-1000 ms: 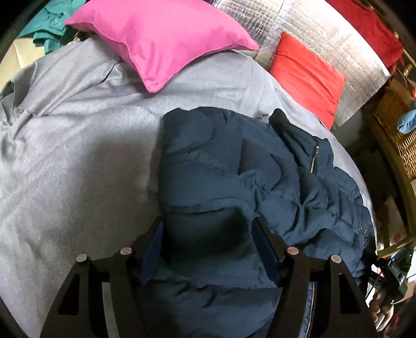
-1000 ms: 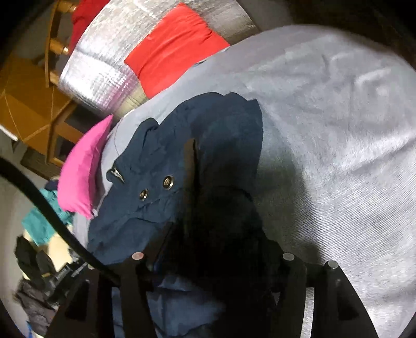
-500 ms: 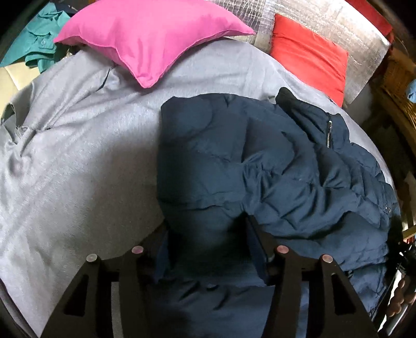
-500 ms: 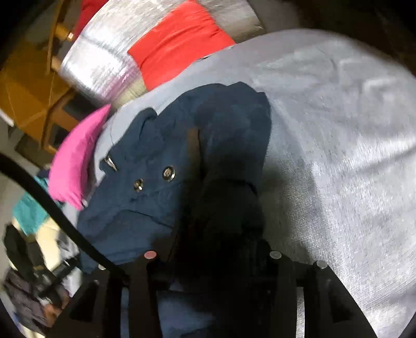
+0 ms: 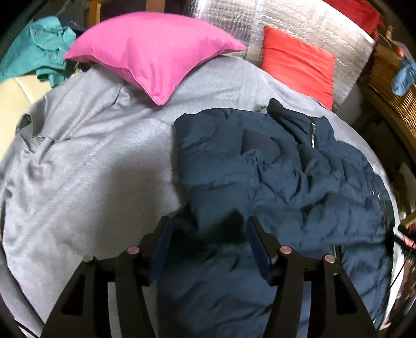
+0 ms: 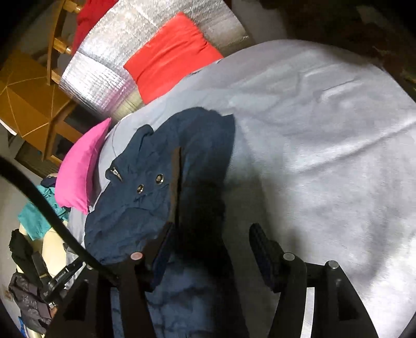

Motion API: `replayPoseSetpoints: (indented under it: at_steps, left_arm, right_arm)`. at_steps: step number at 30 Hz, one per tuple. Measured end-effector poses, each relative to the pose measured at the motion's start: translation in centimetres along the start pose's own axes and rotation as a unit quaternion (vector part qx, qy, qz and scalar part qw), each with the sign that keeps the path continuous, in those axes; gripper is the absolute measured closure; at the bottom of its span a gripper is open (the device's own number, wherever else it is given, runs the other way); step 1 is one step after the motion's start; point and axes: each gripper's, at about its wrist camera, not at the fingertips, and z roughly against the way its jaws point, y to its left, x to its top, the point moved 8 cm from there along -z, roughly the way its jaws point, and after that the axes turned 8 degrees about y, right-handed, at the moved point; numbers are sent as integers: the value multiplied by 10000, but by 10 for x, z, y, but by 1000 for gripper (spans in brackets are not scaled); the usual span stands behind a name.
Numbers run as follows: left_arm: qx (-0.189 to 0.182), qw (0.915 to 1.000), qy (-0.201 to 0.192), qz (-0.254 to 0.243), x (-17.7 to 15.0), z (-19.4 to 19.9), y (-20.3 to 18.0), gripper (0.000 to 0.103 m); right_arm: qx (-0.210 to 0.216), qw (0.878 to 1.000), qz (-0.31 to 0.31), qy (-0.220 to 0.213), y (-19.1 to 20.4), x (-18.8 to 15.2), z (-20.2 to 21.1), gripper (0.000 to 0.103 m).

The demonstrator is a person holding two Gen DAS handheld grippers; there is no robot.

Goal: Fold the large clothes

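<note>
A navy puffer jacket (image 5: 273, 169) lies crumpled on the grey bedsheet (image 5: 91, 169), its zipper towards the far right. My left gripper (image 5: 209, 234) hovers over the jacket's near left part. Its jaws are opening, and the fabric lies under the gap without the pads pressing on it. In the right wrist view the jacket (image 6: 145, 202) shows two metal snaps and a dark folded sleeve. My right gripper (image 6: 213, 241) is above that sleeve with its jaws opening. Grey sheet (image 6: 325, 156) shows between the sleeve and the right finger.
A pink pillow (image 5: 156, 49) and a red cushion (image 5: 299, 62) lie at the far side against silver foil padding (image 5: 312, 23). A teal shirt (image 5: 39, 44) hangs far left, and a wicker basket (image 5: 390, 85) stands far right. A black cable (image 6: 52, 213) crosses the right view.
Both grippers squeezed in on the jacket half a second ago and now stand wider. Both have drawn back and up, so more of the bed shows.
</note>
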Motion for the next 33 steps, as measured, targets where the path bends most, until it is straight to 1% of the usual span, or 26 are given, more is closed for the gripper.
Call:
replayPoseSetpoints:
  at_steps: [5, 8, 9, 10, 13, 17, 21, 23, 28, 31, 33]
  left_arm:
    - [13, 9996, -126, -245, -34, 19, 6, 37]
    - [-39, 9994, -232, -256, -60, 35, 15, 36]
    - [-15, 9994, -265, -240, -67, 39, 18, 35]
    - [4, 9994, -300, -184, -79, 46, 24, 35]
    - [-125, 9994, -320, -32, -112, 62, 37, 34]
    - [-298, 9993, -228, -47, -158, 76, 46, 33]
    - [-575, 9983, 40, 65, -196, 81, 50, 33]
    - [-795, 9967, 103, 138, -208, 86, 49, 33]
    - [-961, 9952, 142, 154, -229, 90, 46, 34]
    - [-1191, 9918, 334, 315, -243, 84, 45, 34]
    - [-1292, 9902, 442, 295, -253, 81, 40, 38]
  right_arm:
    - [442, 9989, -61, -105, -3, -19, 29, 41]
    - [738, 9967, 92, -327, 5, -36, 50, 41]
    - [804, 9958, 192, -405, 11, -41, 57, 40]
    - [875, 9943, 341, -496, 16, -48, 66, 36]
    - [1135, 9900, 498, -674, 23, -74, 83, 30]
    - [1304, 9893, 359, -551, 18, -110, 90, 29]
    - [1267, 9910, 213, -366, 4, -143, 91, 29]
    - [1294, 9912, 108, -258, -3, -156, 90, 29]
    - [1548, 9879, -56, -58, -14, -183, 95, 29]
    - [1669, 9857, -197, 91, -19, -195, 93, 29]
    - [1711, 9847, -300, 151, -23, -201, 92, 29]
